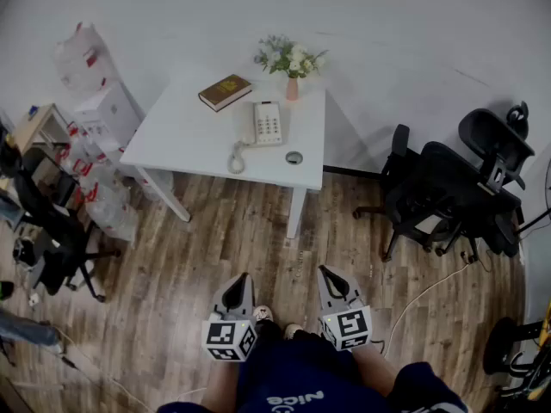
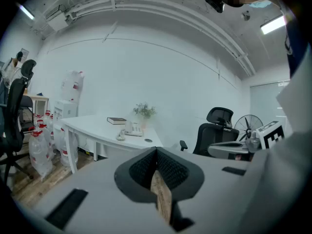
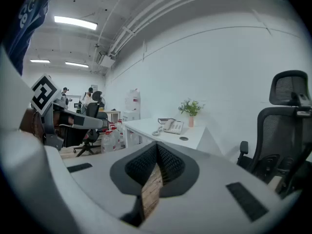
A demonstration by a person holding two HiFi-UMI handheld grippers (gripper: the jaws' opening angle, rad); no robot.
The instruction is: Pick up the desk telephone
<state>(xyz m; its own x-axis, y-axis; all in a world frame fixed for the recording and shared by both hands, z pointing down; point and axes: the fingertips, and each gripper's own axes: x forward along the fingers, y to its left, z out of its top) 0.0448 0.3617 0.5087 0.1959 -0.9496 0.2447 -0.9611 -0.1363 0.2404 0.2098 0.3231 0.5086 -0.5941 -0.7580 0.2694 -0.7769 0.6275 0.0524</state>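
My left claw (image 1: 243, 279) and right claw (image 1: 324, 270) are both closed and empty above the wooden plank floor (image 1: 215, 239). Far ahead, the cream desk telephone (image 1: 267, 123) lies on the white rectangular counter (image 1: 181, 140), back from its near edge, with its long axis near-to-far. Black office chairs (image 1: 448, 196) crowd the right.

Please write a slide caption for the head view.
Left gripper and right gripper, both shut, held short of the white desk carrying the telephone.

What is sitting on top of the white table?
A brown book, a white telephone with its curly cord, and a pink vase of flowers sit on the table, near a round cable hole. Anything under the book or telephone is covered.
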